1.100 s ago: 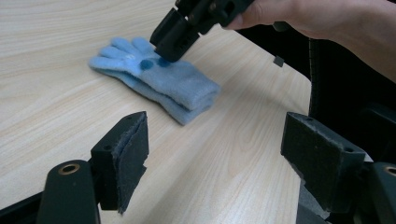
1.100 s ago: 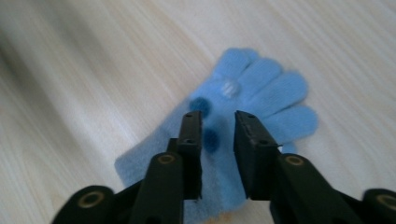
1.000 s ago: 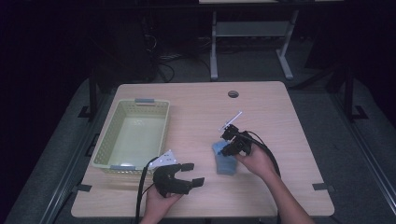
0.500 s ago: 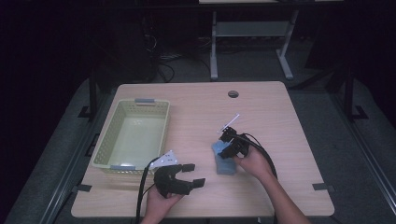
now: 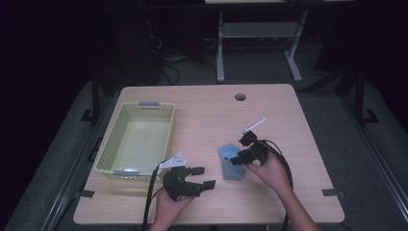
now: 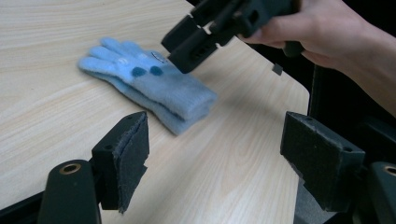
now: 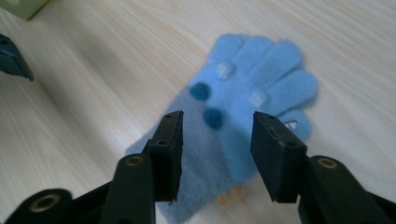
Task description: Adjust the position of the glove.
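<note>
A light blue knitted glove (image 5: 230, 163) with dark blue dots lies flat on the wooden table (image 5: 269, 110), right of centre. My right gripper (image 5: 239, 155) hovers just over its cuff end. In the right gripper view the jaws (image 7: 218, 150) have just been opening and straddle the glove (image 7: 243, 88) without pressing on it. My left gripper (image 5: 201, 177) rests open near the front edge, pointing at the glove (image 6: 154, 84), with nothing between its jaws (image 6: 219, 163). The right gripper (image 6: 196, 42) hangs above the glove in the left gripper view.
A pale green plastic basket (image 5: 148, 103) with nothing in it stands at the table's left side, close to my left gripper. A cable hole (image 5: 240, 96) sits near the far edge. Dark floor and a metal stand (image 5: 260, 43) lie beyond the table.
The right gripper's jaws went from shut to open over the glove, and the hand shifted slightly nearer. The left gripper stayed put.
</note>
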